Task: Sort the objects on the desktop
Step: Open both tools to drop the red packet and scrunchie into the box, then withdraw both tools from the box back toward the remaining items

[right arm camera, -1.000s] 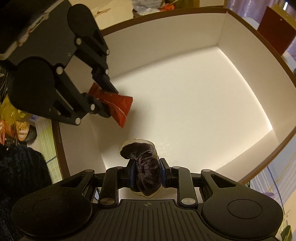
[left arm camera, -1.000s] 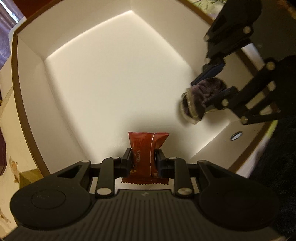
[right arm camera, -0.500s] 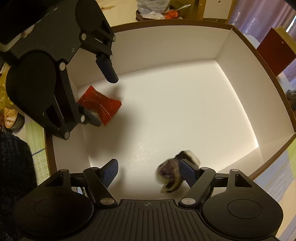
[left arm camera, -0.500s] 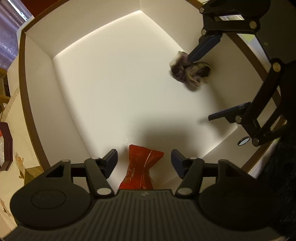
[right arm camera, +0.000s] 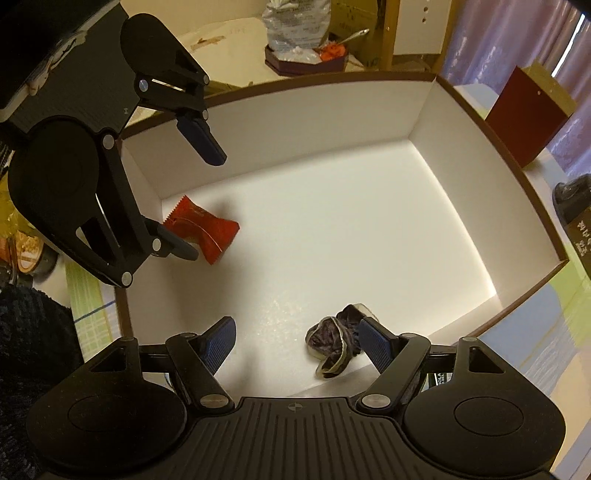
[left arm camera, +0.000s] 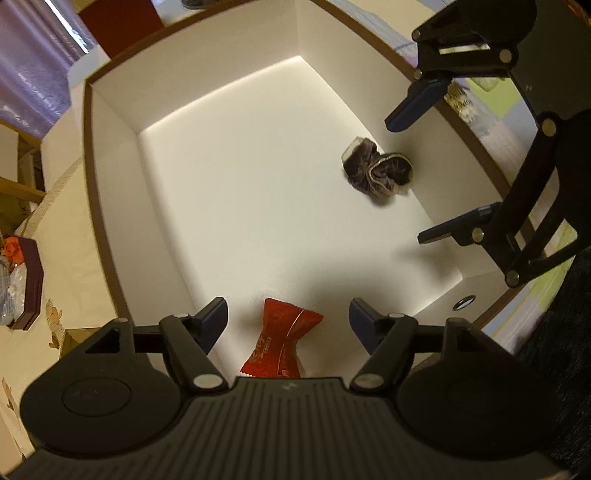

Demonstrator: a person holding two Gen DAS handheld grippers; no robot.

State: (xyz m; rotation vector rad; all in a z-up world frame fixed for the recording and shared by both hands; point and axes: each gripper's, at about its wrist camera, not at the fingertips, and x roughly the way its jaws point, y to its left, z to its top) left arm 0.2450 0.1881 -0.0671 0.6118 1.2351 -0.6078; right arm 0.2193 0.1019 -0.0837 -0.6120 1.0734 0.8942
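A white box with a brown rim (left arm camera: 88, 122) (right arm camera: 480, 122) fills both views. On its floor lies a red snack packet (left arm camera: 282, 341) (right arm camera: 205, 227), below my left gripper (left arm camera: 288, 314) (right arm camera: 201, 195), which is open and holds nothing. A dark purple velvet scrunchie (left arm camera: 376, 171) (right arm camera: 332, 339) rests on the floor near the opposite wall. My right gripper (right arm camera: 297, 338) (left arm camera: 417, 170) is open above it, and its right fingertip (right arm camera: 373, 339) covers part of the scrunchie in the right wrist view.
Outside the box stand a dark red box (right arm camera: 524, 114) (left arm camera: 118, 27), a purple tray of packets (right arm camera: 306, 61) (left arm camera: 26, 280), and a black device (right arm camera: 576, 221) at the right. A dark knitted sleeve (right arm camera: 29, 332) shows at the lower left.
Both grippers opened and let go: the red packet and the scrunchie dropped onto the box floor. Both grippers have since risen away from the floor.
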